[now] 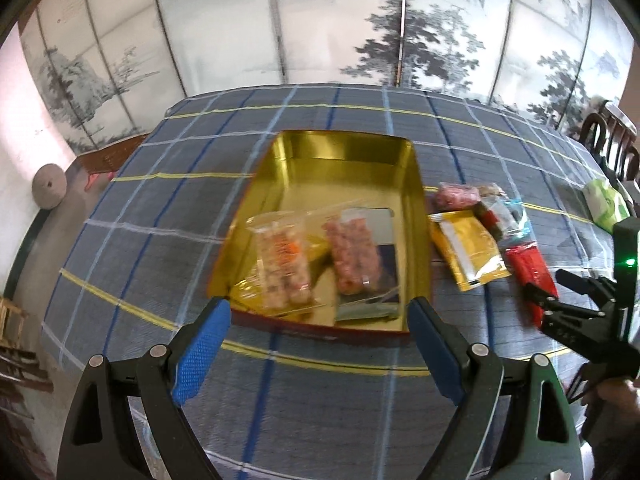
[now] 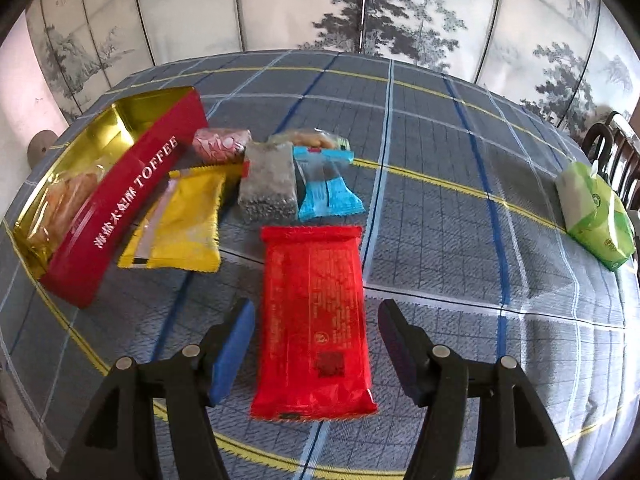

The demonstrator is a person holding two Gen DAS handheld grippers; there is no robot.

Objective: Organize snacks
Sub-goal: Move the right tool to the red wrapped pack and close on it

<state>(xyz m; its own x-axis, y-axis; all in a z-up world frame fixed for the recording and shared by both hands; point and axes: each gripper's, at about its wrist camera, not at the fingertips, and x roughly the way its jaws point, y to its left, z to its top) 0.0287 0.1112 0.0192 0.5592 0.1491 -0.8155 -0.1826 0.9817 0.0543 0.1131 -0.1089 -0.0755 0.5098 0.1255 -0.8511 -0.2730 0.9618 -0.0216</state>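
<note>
Red packet lined up between the spread right claw [image 2: 316, 344], ready for pickup.

Gold-lined toffee tin [image 2: 120, 200] sits at the left of the checked counter [image 2: 460, 240] with two clear snack bags [image 1: 316, 256] already inside, so the sorting looks partly done. The red packet [image 2: 316, 320] lies flat nearest, right of the tin, between the right claw's pads, which stand clear of its edges. Yellow [image 2: 180, 224], grey [image 2: 268, 188], blue [image 2: 328, 192] and pink [image 2: 218, 144] packets wait farther back. The left claw [image 1: 320, 340] hangs wide and empty over the tin's near edge. Next, I judge, the right claw must lower, pinch the packet's long sides and carry it left into the tin.
</note>
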